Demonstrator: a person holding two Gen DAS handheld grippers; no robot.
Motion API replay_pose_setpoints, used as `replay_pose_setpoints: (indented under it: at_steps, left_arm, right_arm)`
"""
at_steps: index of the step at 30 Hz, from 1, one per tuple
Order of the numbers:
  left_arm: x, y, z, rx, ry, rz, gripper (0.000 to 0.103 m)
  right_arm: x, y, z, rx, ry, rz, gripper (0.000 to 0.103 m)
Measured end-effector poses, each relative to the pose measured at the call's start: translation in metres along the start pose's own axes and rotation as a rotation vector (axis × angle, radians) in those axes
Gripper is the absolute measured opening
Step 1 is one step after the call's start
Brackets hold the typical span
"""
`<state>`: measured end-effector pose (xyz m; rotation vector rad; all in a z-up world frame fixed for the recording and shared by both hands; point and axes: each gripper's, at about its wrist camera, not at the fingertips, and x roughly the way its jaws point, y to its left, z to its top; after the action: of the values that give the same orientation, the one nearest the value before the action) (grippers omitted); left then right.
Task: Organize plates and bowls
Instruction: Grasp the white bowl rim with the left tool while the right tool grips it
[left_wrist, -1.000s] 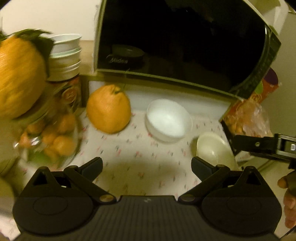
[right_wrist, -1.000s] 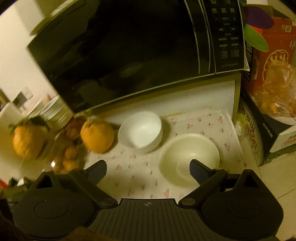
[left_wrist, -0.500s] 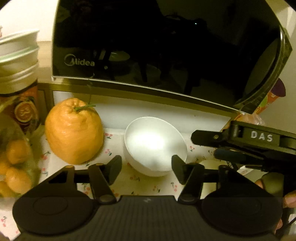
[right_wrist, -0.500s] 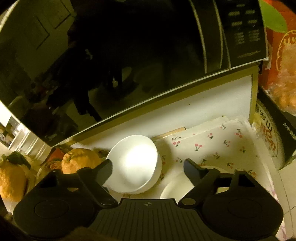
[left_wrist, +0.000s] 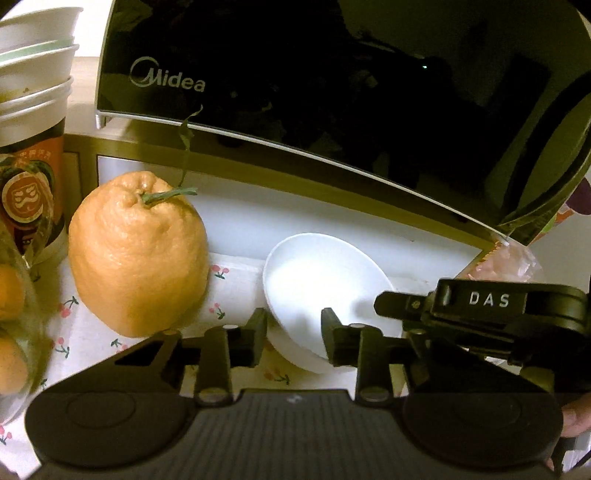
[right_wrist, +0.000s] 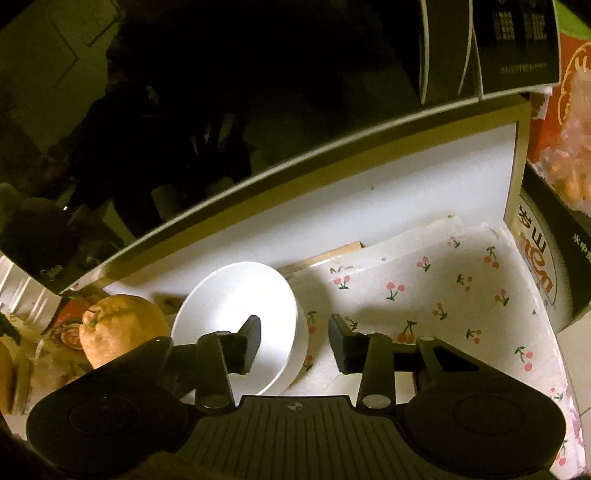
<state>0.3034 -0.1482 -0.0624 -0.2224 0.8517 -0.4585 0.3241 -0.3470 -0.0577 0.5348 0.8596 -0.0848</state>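
A white bowl (left_wrist: 325, 280) sits on the cherry-print cloth under the microwave shelf; it also shows in the right wrist view (right_wrist: 240, 317). My left gripper (left_wrist: 293, 341) is partly closed, its jaws standing either side of the bowl's near left rim with a gap. My right gripper (right_wrist: 293, 341) is partly closed too, its jaws straddling the bowl's right rim, one finger (right_wrist: 247, 343) inside the bowl. The right gripper shows in the left wrist view (left_wrist: 480, 314) at the bowl's right side. The second, shallower white dish is hidden below the grippers.
A large orange citrus (left_wrist: 136, 254) stands just left of the bowl. A black Midea microwave (left_wrist: 332, 92) overhangs above. Stacked paper cups (left_wrist: 29, 110) stand at far left, a bag of small oranges (left_wrist: 11, 314) below them. A carton (right_wrist: 546, 258) borders the cloth on the right.
Both grippers have moved forward and down to the white bowl and narrowed their jaws around its rim. The shallow dish has dropped out of view.
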Motion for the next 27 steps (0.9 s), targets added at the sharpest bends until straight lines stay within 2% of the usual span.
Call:
replay_pose_setpoints:
  at_steps: [2,3,12,27]
  left_arm:
    - [0.000,0.002,0.000,-0.001,-0.002,0.002,0.017]
    - [0.000,0.002,0.001,-0.005,-0.002,0.002,0.015]
    - [-0.016,-0.005,0.000,-0.005,-0.003,-0.011,0.015]
    - [-0.124,-0.035,-0.027,0.069,-0.001,-0.046,0.015]
  right_arm:
    - [0.003,0.000,-0.001,-0.002,0.009,0.005,0.021]
    - [0.003,0.001,-0.002,-0.004,0.012,0.008,0.020]
    - [-0.022,0.007,-0.008,-0.011,-0.011,-0.007,0.019]
    - [-0.147,0.027,-0.052,-0.046,-0.054,0.000,0.021]
